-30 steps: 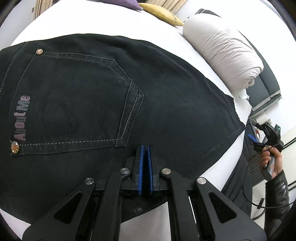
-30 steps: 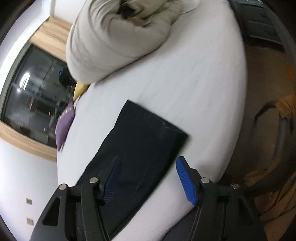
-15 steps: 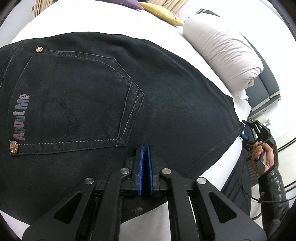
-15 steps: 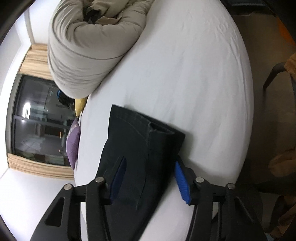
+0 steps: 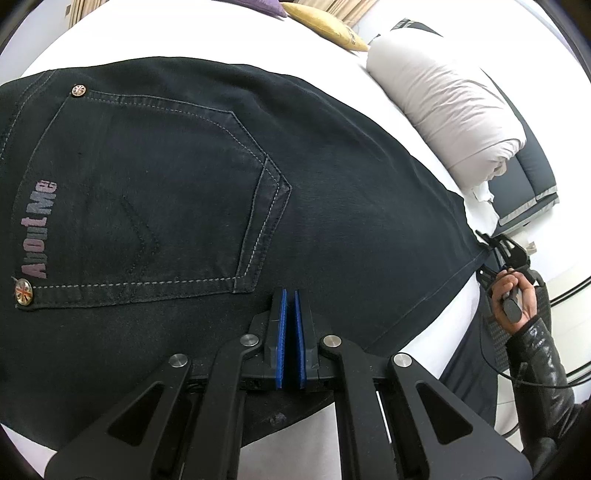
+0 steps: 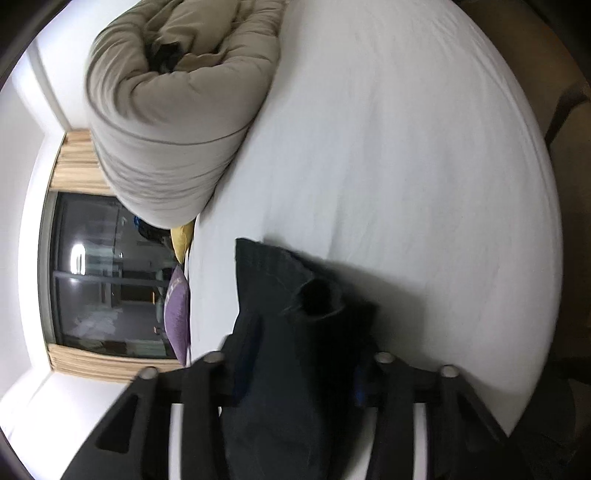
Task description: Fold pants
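Note:
Black jeans (image 5: pixel 332 192) lie flat on the white bed (image 5: pixel 207 33), the back pocket with "AboutMe" lettering facing up. My left gripper (image 5: pixel 290 299) rests shut over the jeans near their near edge; whether any cloth is pinched does not show. At the far right, a hand in a black sleeve (image 5: pixel 513 295) holds my right gripper (image 5: pixel 498 254) at the leg hem. In the right wrist view the leg end (image 6: pixel 280 295) fills the gap of my right gripper (image 6: pixel 299 350). Its jaws are closing, and the cloth bunches up with the hem mouth puckered open.
A rolled beige duvet (image 5: pixel 443 110) (image 6: pixel 177 110) lies on the bed beyond the jeans. Yellow (image 5: pixel 325 26) and purple (image 6: pixel 177 314) pillows sit at the head end by a dark window (image 6: pixel 103 277). A dark bench (image 5: pixel 532 177) stands past the bed's edge.
The right gripper has rolled, come down over the leg end and narrowed its jaws, so the hem now bunches between the fingers. The left gripper stays shut in place.

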